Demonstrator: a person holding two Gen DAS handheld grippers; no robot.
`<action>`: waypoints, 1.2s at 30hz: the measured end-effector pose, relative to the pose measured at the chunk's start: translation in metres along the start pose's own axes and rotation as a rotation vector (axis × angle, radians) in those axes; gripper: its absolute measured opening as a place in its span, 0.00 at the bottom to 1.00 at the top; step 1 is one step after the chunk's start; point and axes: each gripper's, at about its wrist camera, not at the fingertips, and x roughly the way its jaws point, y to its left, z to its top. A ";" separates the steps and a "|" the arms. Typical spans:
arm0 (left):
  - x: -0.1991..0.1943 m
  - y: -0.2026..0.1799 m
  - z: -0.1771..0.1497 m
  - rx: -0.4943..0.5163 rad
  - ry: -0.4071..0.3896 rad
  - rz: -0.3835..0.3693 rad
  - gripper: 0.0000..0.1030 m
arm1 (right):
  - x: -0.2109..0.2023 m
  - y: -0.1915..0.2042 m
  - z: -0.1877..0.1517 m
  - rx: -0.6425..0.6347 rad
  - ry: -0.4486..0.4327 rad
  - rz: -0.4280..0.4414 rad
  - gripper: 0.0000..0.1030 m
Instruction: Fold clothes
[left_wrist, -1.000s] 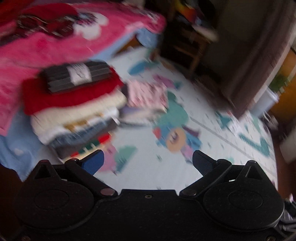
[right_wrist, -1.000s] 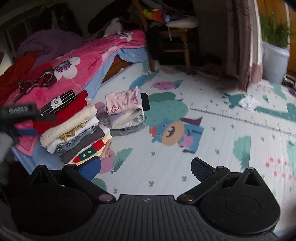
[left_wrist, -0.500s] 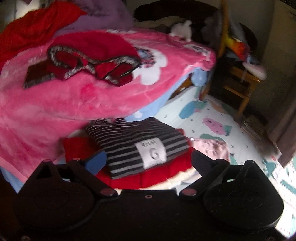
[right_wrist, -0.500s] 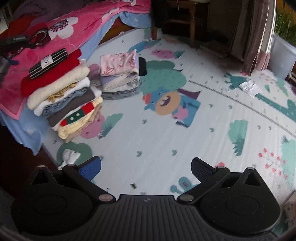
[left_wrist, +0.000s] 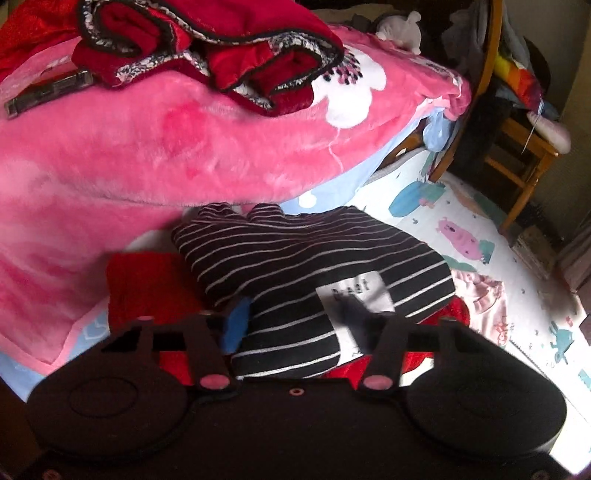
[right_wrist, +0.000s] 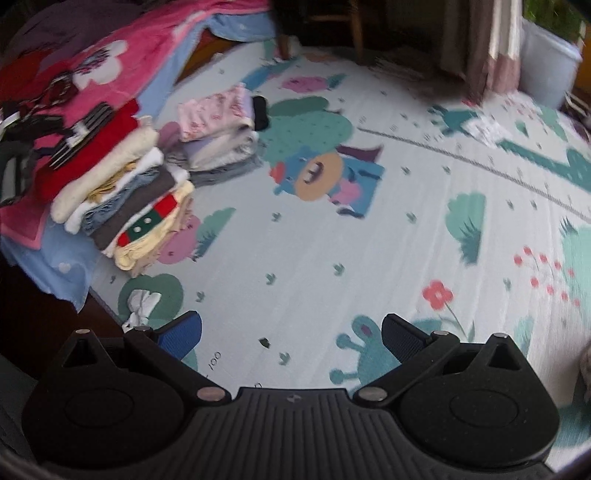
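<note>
Where the floor is covered by a cartoon play mat (right_wrist: 369, 258), a pink blanket (left_wrist: 166, 155) is seen draped over the bed edge beside it, with a crumpled red garment (left_wrist: 236, 48) lying on top. A tall stack of folded clothes (right_wrist: 122, 192) is set on the mat against the bed, and a smaller folded pile (right_wrist: 218, 136) is placed just beside it. The stack is topped by a striped black shirt (left_wrist: 303, 266) resting on a red sweater (left_wrist: 147, 284). The left claw (left_wrist: 295, 317) is held right over the striped shirt, fingers partly closed and blurred; whether cloth is pinched cannot be told. The right claw (right_wrist: 291, 336) is held spread apart above bare mat, well away from the stack.
</note>
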 end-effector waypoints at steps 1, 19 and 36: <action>-0.002 0.000 0.000 0.002 -0.010 -0.008 0.30 | 0.000 -0.004 -0.001 0.018 0.002 -0.001 1.00; -0.222 -0.136 -0.035 0.463 -0.560 -0.504 0.00 | -0.041 -0.038 -0.002 0.133 -0.106 -0.018 1.00; -0.283 -0.291 -0.197 1.091 -0.545 -0.769 0.00 | -0.085 -0.151 -0.022 0.334 -0.229 -0.153 1.00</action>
